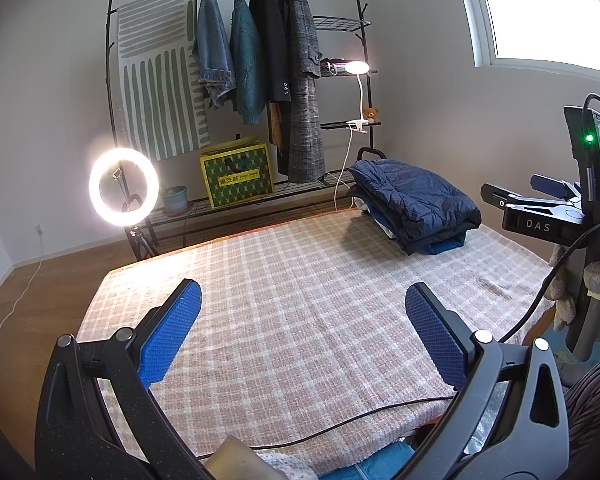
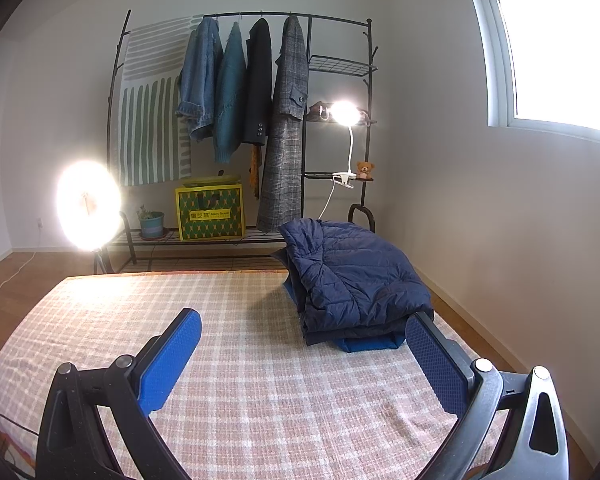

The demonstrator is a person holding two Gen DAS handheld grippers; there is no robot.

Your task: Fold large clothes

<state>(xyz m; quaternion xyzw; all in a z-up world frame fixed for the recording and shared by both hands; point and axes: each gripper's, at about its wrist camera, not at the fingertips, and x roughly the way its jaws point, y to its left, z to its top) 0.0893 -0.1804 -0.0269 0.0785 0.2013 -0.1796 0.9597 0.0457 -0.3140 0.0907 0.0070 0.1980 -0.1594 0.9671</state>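
A folded navy puffer jacket (image 1: 416, 200) lies on top of a small stack of folded clothes at the far right corner of the plaid-covered bed (image 1: 300, 300). It also shows in the right wrist view (image 2: 352, 276), with a blue garment (image 2: 370, 344) under it. My left gripper (image 1: 302, 304) is open and empty, held above the middle of the bed. My right gripper (image 2: 304, 330) is open and empty, just in front of the stack. The right gripper's body shows at the right edge of the left wrist view (image 1: 540, 212).
A clothes rack (image 2: 240, 120) with several hanging coats stands behind the bed, with a yellow box (image 2: 210, 212) and a potted plant (image 2: 152, 222) on its lower shelf. A ring light (image 1: 123, 187) glows at left. A clip lamp (image 2: 346, 114) shines on the rack. A black cable (image 1: 340, 424) crosses the bed's near edge.
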